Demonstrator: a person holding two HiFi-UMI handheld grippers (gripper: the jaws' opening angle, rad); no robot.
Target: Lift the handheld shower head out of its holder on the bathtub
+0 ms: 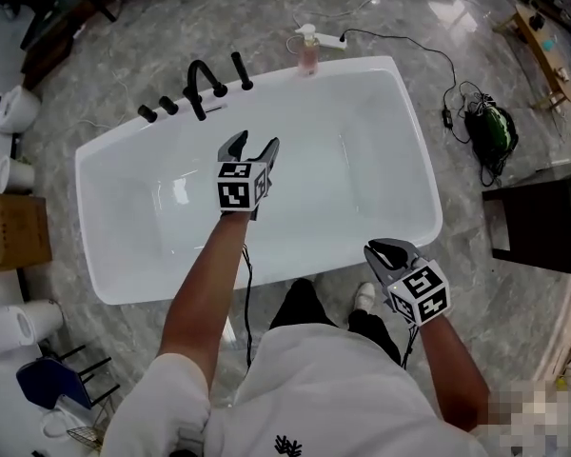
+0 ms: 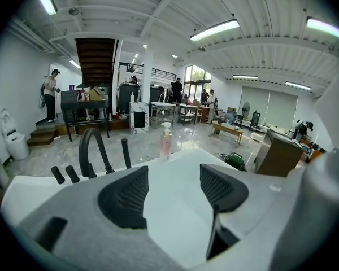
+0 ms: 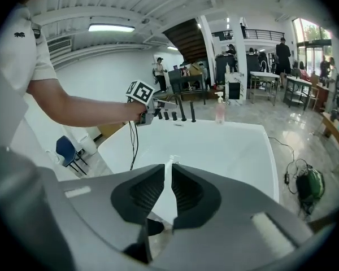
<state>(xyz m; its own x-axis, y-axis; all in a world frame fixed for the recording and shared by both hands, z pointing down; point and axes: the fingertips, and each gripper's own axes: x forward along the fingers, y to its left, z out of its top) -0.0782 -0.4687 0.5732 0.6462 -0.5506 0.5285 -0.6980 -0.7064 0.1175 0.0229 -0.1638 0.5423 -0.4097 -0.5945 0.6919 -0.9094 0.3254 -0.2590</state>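
The left gripper has its jaws spread wide with nothing between them; only the white inside of the bathtub shows through the gap. It hangs over the middle of the tub, above the basin and apart from the rim, with its jaws aimed at the far rim. The right gripper has its jaws drawn nearly together, with just a thin slit between the dark ribbed pads, and it holds nothing. It sits low by the near rim, toward the near right corner, well apart from the left gripper.

The handheld shower head, a slim black wand, stands upright in its holder on the far rim, in the left half of that rim. Neither gripper touches it; the left one is the nearer, with open tub between them. Just to its left rises the arched black spout, and further left, toward the far left corner, stand two short black knobs. Along the same rim toward the far right corner stands a pink pump bottle.

Beyond the tub's right end a green bag lies on the marble floor among black cables. A cardboard box sits off the left end, and a blue chair stands off the near left corner.
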